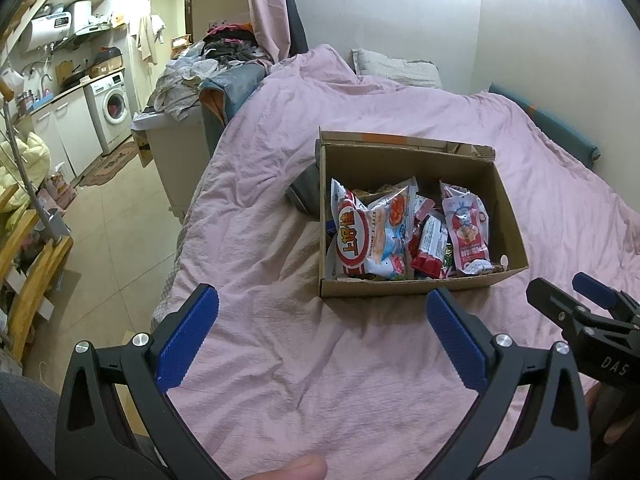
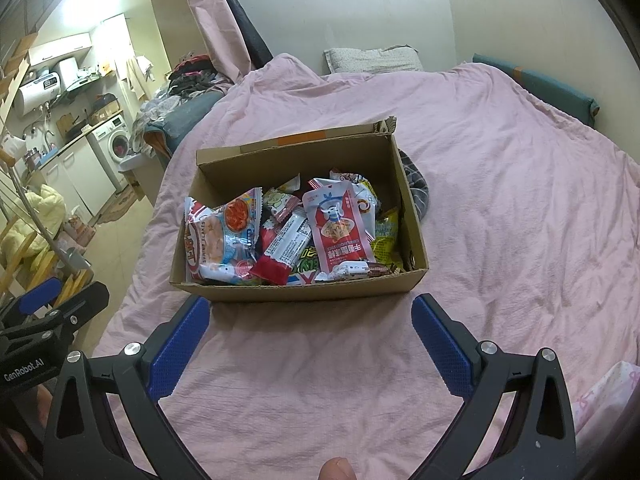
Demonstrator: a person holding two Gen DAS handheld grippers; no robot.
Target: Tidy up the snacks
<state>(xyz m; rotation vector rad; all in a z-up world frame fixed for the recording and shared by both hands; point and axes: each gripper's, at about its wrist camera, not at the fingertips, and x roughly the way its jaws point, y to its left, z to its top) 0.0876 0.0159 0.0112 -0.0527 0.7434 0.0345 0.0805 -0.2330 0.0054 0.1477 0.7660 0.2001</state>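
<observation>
Both claws hung low over the pink, creased bedspread point(image 2: 500, 184), the left claw point(image 1: 322, 334) and the right claw point(image 2: 310, 336) each spread wide with nothing between its blue ribbed pads, and the open brown cardboard box point(image 2: 304, 288) sat just ahead of them both, its near wall almost level with the fingertips. From the right claw the box lay straight ahead; from the left claw it lay ahead and a little to the right. I took it that the claws were held back and open so that either could reach in or stay clear. Inside, the shiny plastic snack packets point(image 2: 288, 232) lay heaped and overlapping: a pale blue shrimp-flakes bag point(image 2: 228, 240) on the left, a red-and-white noodle-stick pouch point(image 2: 340, 232) on top towards the right, a red-ended bar wrapper point(image 2: 282, 254) between them. No packet lay on the bedspread ahead of the claws, which would suit snacks already gathered or snacks waiting to be sorted.
</observation>
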